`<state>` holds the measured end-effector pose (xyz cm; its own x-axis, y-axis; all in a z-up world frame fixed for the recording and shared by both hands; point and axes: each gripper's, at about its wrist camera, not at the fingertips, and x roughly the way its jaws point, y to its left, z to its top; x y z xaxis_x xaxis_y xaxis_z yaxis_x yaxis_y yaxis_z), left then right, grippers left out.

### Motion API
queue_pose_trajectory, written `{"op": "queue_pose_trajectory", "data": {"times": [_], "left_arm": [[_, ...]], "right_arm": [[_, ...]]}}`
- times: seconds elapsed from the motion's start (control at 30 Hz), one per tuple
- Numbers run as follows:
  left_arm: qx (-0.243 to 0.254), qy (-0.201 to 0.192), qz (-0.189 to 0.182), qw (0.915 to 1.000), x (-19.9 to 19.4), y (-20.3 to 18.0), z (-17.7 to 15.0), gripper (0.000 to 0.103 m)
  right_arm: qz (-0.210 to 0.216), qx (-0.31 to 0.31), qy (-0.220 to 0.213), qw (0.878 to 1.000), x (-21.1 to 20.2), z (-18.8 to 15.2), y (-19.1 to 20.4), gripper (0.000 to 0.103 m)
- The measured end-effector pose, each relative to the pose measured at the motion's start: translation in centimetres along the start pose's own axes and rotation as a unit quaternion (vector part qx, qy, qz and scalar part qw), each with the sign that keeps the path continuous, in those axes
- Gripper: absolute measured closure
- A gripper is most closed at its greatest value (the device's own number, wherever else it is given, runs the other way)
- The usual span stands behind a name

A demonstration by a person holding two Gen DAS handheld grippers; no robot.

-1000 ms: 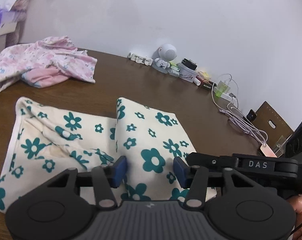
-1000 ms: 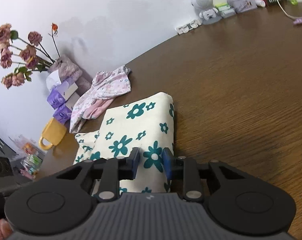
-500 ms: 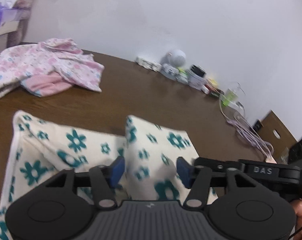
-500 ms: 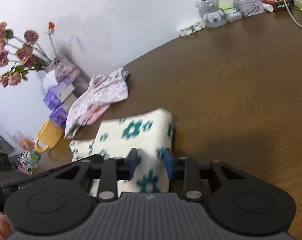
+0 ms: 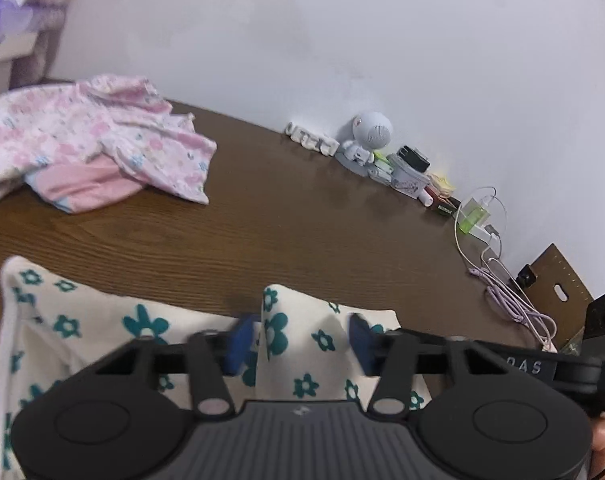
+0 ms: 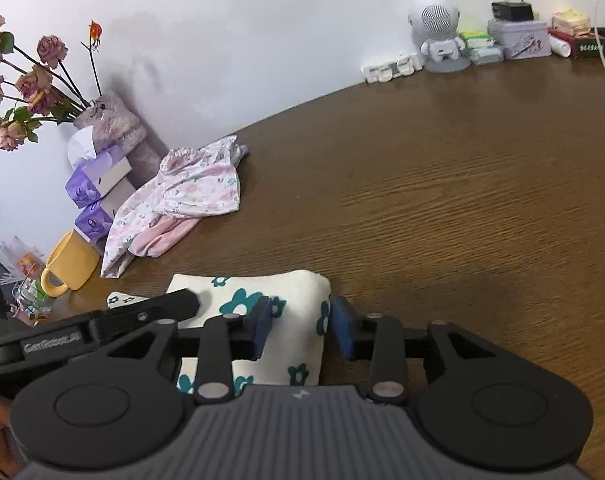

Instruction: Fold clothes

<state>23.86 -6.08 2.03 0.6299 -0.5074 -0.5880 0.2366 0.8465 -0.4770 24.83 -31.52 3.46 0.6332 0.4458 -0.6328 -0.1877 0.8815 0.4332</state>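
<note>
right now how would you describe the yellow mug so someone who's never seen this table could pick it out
Start at the dried roses by the white wall on the brown wooden table, then drop past the purple tissue boxes beneath them. The yellow ceramic mug stands just in front of those boxes, beside the crumpled pink floral garment. It is the only solid yellow thing there, with a loop handle.

- Folded cloth [image 6: 294, 320]: cream, teal flower print.
- Crumpled garment [image 5: 94, 140]: white with pink floral print, plain pink part.
- Tabletop [image 6: 442, 200]: dark brown wood grain.
- Mug [image 6: 70, 264]: yellow.
- Tissue boxes [image 6: 96, 184]: purple and white.
- Gripper pads [image 6: 262, 326]: blue.
- Cable [image 5: 518, 304]: lilac.
</note>
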Motion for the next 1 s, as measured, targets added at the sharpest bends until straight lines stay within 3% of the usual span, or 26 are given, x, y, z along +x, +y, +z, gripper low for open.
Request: {"op": "queue_pose_trajectory", "data": {"times": [0.07,0.2,0.37,0.47,0.6,0.67,1.0], "left_arm": [[-0.009,0.001,0.000,1.0000,0.4,0.4,0.3,0.069],[-0.023,0.002,-0.001,0.9997,1.0,1.0,0.7,0.059],[-0.022,0.003,0.002,0.9997,0.6,1.0,0.4,0.053],[-0.009,-0.007,-0.005,0.9999,-1.1,0.6,0.0,0.045],[0.015,0.003,-0.023,0.9996,-2.7,0.0,-1.1,0.048],[0.024,0.012,-0.030,0.9992,-2.9,-0.1,-1.8,0.059],[-0.005,0.023,-0.059,0.9980,-2.2,1.6,-2.3,0.058]], "right_arm": [[0.002,-0.001,0.001,1.000,0.4,-0.3,0.1,0.078],[0.009,0.008,-0.008,1.000,0.4,-0.7,-0.1,0.071],[0.014,0.020,-0.004,1.000,0.6,-0.8,-0.6,0.071],[0.032,0.046,-0.012,0.998,-0.4,-1.3,-1.5,0.057],[0.060,0.067,-0.015,0.996,-2.1,-2.5,-3.0,0.052],[0.070,0.072,-0.006,0.995,-2.3,-3.1,-3.4,0.052],[0.109,0.088,0.009,0.990,-2.2,-4.5,-4.4,0.047]]}}
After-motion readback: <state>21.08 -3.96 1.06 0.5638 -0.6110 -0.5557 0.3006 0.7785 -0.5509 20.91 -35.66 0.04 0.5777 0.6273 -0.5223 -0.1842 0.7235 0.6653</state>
